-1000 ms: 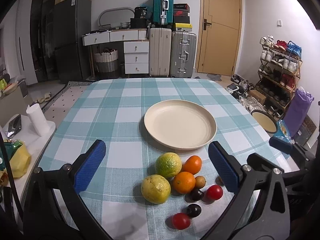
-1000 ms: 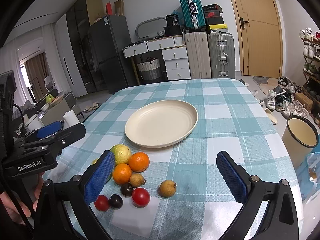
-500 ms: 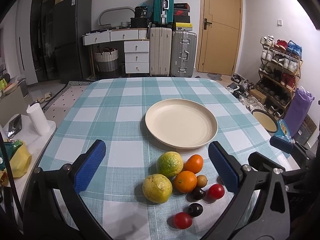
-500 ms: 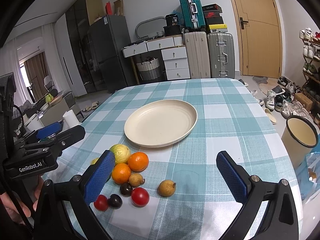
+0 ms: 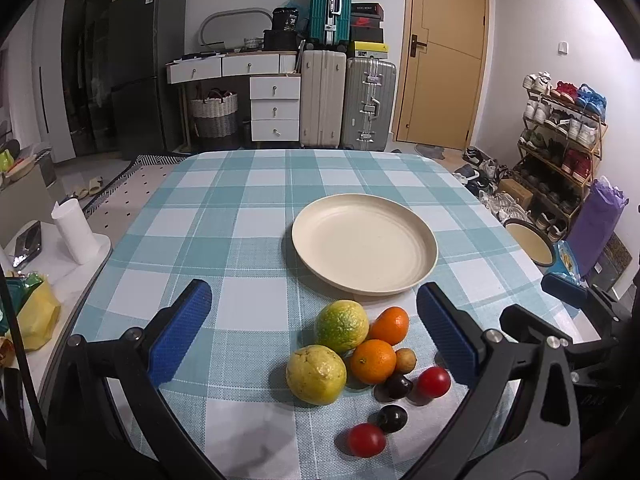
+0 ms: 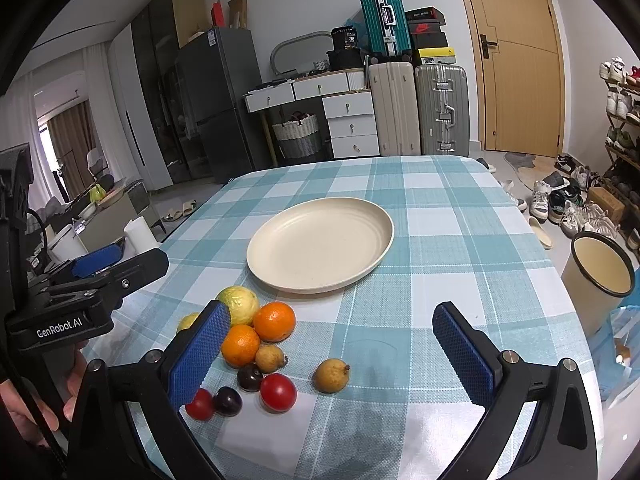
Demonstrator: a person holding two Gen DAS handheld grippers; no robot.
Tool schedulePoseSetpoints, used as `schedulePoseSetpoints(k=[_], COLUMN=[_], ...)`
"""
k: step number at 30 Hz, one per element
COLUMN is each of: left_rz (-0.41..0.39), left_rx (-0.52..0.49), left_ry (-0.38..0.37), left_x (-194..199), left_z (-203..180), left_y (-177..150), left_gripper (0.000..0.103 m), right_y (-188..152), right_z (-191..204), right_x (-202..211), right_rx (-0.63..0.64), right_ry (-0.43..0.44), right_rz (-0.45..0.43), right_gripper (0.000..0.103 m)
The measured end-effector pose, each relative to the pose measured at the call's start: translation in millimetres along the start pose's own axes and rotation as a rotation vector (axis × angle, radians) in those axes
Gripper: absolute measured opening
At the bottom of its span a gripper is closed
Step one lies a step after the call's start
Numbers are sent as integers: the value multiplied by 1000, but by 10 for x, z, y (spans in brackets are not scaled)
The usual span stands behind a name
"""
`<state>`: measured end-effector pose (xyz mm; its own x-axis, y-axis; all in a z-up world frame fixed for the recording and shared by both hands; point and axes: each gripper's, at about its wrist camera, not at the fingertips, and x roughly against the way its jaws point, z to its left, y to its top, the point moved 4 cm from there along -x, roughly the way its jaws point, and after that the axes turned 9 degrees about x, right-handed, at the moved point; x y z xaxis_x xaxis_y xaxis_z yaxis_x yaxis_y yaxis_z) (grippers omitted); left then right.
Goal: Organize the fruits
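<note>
An empty cream plate [image 5: 364, 244] [image 6: 320, 242] sits mid-table on the checked cloth. In front of it lies a cluster of fruit: a green-yellow citrus [image 5: 341, 325], a yellow fruit [image 5: 316, 374], two oranges [image 5: 373, 361] [image 6: 274, 321], red tomatoes [image 6: 278, 392], dark plums [image 6: 249, 377] and small brown fruits [image 6: 330, 375]. My left gripper [image 5: 314, 336] is open and empty, its fingers either side of the cluster. My right gripper [image 6: 330, 352] is open and empty above the brown fruit; the left gripper's body [image 6: 86, 304] shows at its left.
A paper roll [image 5: 72, 232] stands on a side stand left of the table. A round bin [image 6: 602, 270] and a shoe rack [image 5: 560, 152] are to the right. Suitcases [image 5: 346, 104], drawers and a door are behind.
Both grippers have drifted slightly; the fruit and plate sit a little further right in the left view and slightly left in the right view. Jaws stay open.
</note>
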<state>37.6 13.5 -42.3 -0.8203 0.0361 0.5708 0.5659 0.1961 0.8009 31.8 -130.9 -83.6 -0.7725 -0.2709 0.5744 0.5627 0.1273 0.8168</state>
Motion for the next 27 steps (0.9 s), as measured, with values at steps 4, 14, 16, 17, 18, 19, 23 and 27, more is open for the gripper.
schedulePoseSetpoints(k=[4, 14, 16, 17, 18, 19, 23, 27], left_rz=[4, 27, 28, 29, 31, 31, 48, 80], left_rx=[-2, 14, 15, 16, 19, 20, 34, 55], left_ry=[-6, -16, -17, -16, -17, -20, -19, -16], left_x=[-10, -96, -107, -108, -119, -121, -163, -251], left_z=[4, 29, 37, 36, 49, 61, 132, 212], left_y=[2, -14, -26, -26, -28, -38, -73, -128], left_gripper=[102, 102, 102, 102, 102, 102, 102, 102], right_y=[-1, -7, -21, -30, -36, -36, -51, -61], right_z=[5, 6, 2, 0, 0, 3, 8, 9], right_x=[-4, -3, -3, -3, -2, -4, -28, -49], right_rx=[3, 3, 2, 2, 3, 5, 13, 7], right_ry=[0, 2, 5, 5, 7, 9, 8, 12], right_rz=[2, 6, 9, 9, 9, 9, 10, 17], right_gripper=[103, 103, 103, 103, 103, 103, 103, 103])
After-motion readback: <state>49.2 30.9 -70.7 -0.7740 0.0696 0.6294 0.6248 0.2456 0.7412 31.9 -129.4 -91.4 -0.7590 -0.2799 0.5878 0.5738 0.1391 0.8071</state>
